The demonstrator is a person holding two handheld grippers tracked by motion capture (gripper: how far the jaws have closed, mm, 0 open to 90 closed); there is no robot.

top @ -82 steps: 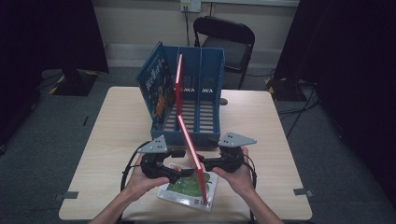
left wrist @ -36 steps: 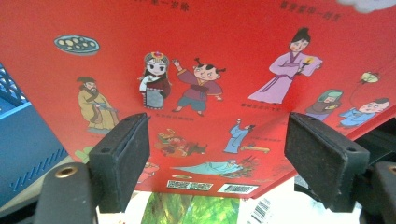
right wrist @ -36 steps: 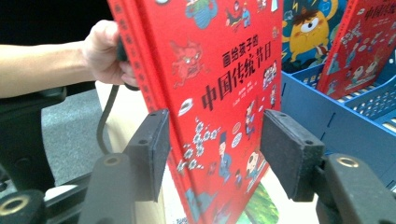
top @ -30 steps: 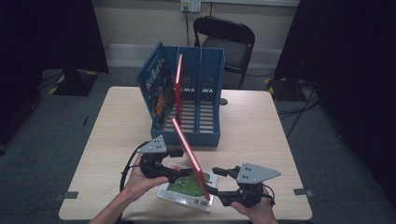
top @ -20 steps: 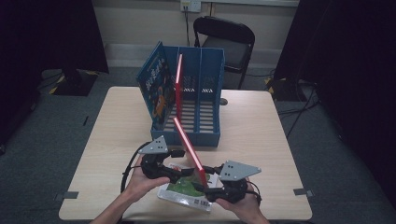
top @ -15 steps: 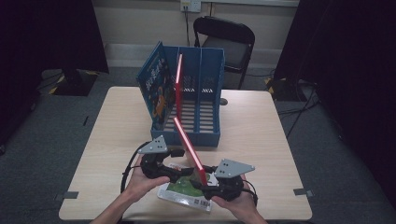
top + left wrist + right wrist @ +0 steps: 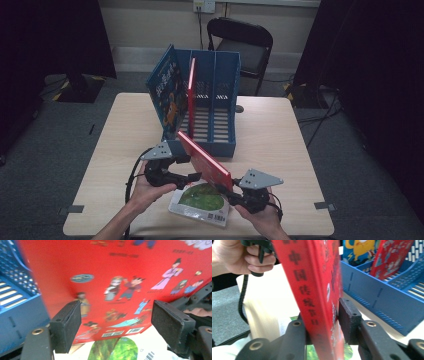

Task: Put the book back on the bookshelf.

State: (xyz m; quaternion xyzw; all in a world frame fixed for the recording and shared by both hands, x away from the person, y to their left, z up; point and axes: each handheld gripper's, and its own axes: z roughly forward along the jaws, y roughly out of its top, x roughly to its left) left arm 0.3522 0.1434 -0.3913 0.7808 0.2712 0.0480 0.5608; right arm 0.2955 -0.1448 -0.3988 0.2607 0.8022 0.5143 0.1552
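Note:
A red picture book (image 7: 205, 162) stands tilted over the table's front, its high end near the blue rack (image 7: 215, 147). My right gripper (image 7: 229, 194) is shut on its low end. In the right gripper view the book's spine (image 7: 314, 290) runs between the pads (image 7: 349, 322), and the jaws have just been closing on it. My left gripper (image 7: 196, 176) is open, with its pads (image 7: 66, 325) wide apart in front of the red cover (image 7: 112, 277) and not pressing it. A green and white book (image 7: 200, 200) lies flat beneath.
The rack has three slots. A blue book (image 7: 167, 92) leans in its left slot and another red book (image 7: 191, 92) stands upright beside it. A black chair (image 7: 240, 42) stands behind the table. Bare tabletop (image 7: 280, 130) lies right of the rack.
The right gripper came in from the right to the red book's low end and its jaws closed on it. The left gripper and the book stayed where they were.

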